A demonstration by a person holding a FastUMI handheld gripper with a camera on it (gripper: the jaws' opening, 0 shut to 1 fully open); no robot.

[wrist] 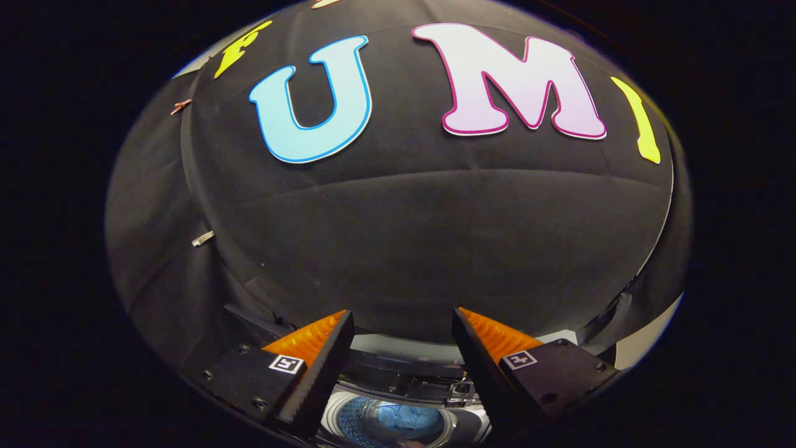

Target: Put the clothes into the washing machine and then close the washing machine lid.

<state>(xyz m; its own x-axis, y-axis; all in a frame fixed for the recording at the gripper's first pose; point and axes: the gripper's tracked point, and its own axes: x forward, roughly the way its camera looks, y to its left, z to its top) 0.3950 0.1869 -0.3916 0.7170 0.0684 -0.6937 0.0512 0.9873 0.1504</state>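
The tongs [403, 323] stand apart and empty, above the washing machine [398, 420], whose drum lies open below and between them. No clothes are gripped, so fetching them likely comes next, calling for a turn away.

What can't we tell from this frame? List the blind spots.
- Washing machine, gripper view: only a slice of its top and round drum opening shows between the fingers; the rest is hidden by the fingers and cut off below.
- Whether clothes are in the drum: something blue shows inside, too small to tell.
- Lid: position can't be made out.
- Tool: open, holding nothing, pointing at the booth's cloth wall.
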